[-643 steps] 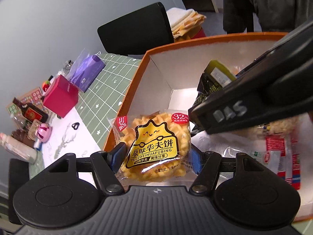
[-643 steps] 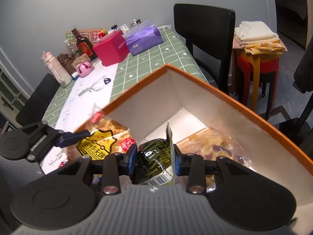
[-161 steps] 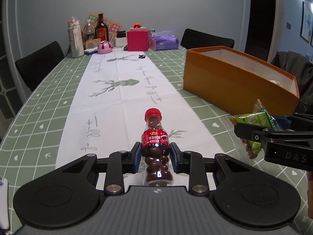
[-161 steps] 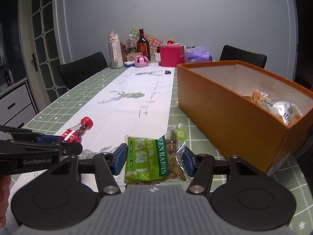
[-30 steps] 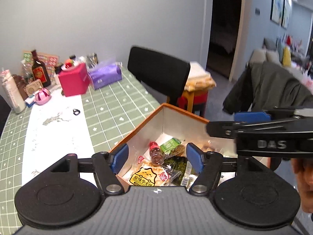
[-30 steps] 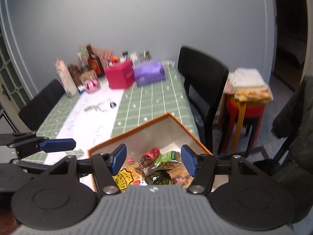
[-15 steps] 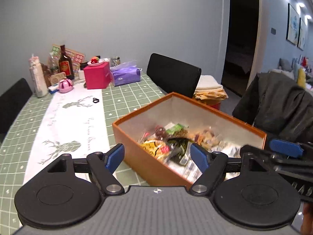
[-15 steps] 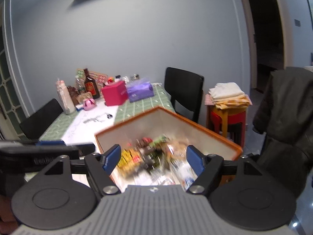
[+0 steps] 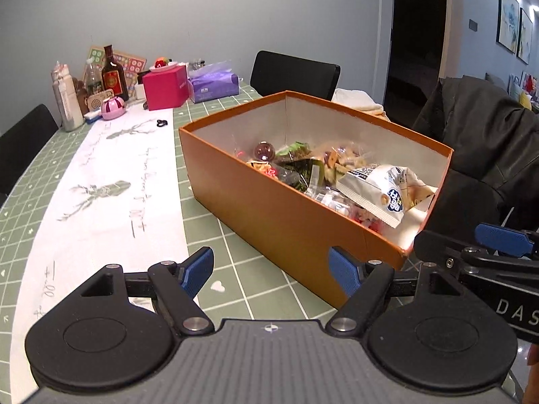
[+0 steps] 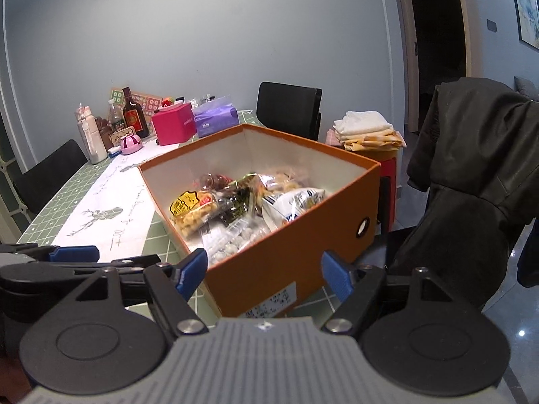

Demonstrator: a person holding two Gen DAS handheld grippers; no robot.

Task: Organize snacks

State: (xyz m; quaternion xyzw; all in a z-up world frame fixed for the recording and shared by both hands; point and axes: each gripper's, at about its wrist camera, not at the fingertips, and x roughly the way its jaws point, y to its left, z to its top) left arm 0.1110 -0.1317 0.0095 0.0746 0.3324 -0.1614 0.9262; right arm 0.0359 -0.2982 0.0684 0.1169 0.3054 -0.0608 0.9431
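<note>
An orange cardboard box (image 9: 289,215) stands on the green checked table and also shows in the right wrist view (image 10: 303,256). It holds several snack packets: a white bag (image 9: 380,185), a yellow waffle pack (image 10: 193,207), a dark packet (image 9: 299,171) and a small cola-candy bottle (image 9: 264,150). My left gripper (image 9: 271,267) is open and empty, low in front of the box's near wall. My right gripper (image 10: 264,271) is open and empty, before the box's near corner. Each gripper shows at the edge of the other's view.
A white table runner (image 9: 101,202) lies left of the box. At the table's far end stand a pink box (image 9: 165,87), a purple tissue pack (image 9: 215,84) and several bottles (image 9: 113,74). Black chairs (image 9: 294,74) surround the table. A dark jacket (image 10: 478,175) hangs at right.
Both grippers have drawn back and down from above the box to table level in front of it. Both stay open and empty. The snacks stay in the box.
</note>
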